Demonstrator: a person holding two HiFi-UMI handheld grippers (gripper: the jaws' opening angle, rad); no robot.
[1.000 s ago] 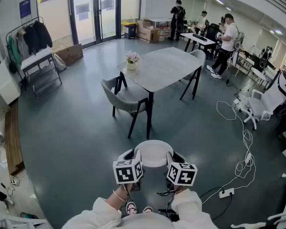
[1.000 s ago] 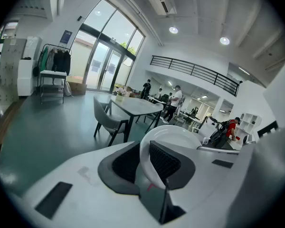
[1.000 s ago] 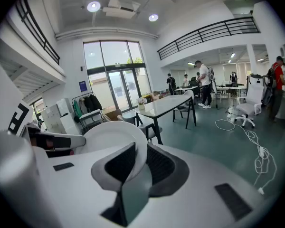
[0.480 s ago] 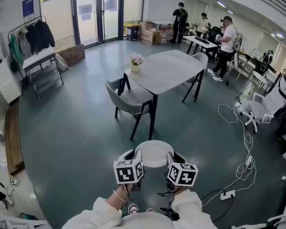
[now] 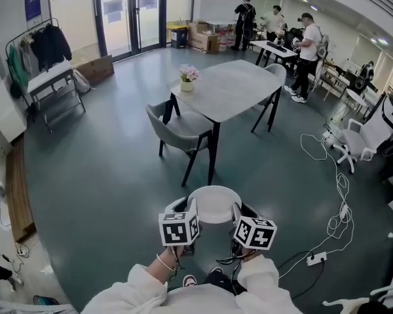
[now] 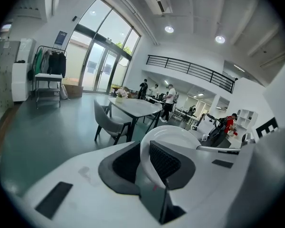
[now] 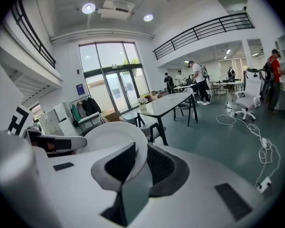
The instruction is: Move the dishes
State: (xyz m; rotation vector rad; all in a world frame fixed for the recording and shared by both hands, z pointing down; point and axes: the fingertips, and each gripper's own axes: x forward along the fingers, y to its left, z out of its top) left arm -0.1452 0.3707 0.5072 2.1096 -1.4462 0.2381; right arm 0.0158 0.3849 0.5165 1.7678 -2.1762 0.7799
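The left tongs (image 6: 144,161) and right tongs (image 7: 138,161) each clamp the plate (image 5: 214,205) by its rim, on opposite sides. It is level above the floor (image 5: 105,169), well apart from the bench (image 5: 232,87).

Bright, even daylight pours through the tall glass doors (image 5: 134,15), helped by round recessed ceiling lights (image 6: 169,29). The glossy grey-green floor (image 5: 98,175) carries a pale sheen. Straight lines bow towards the edges, both gripper views go black at the corners, and the round white plate (image 6: 175,134) looks soft close up.

White plate (image 5: 214,205); black-and-white square markers on 2 cubes (image 5: 179,228); teal floor (image 5: 105,175); pale grey table (image 5: 232,90); grey chair (image 5: 180,128).
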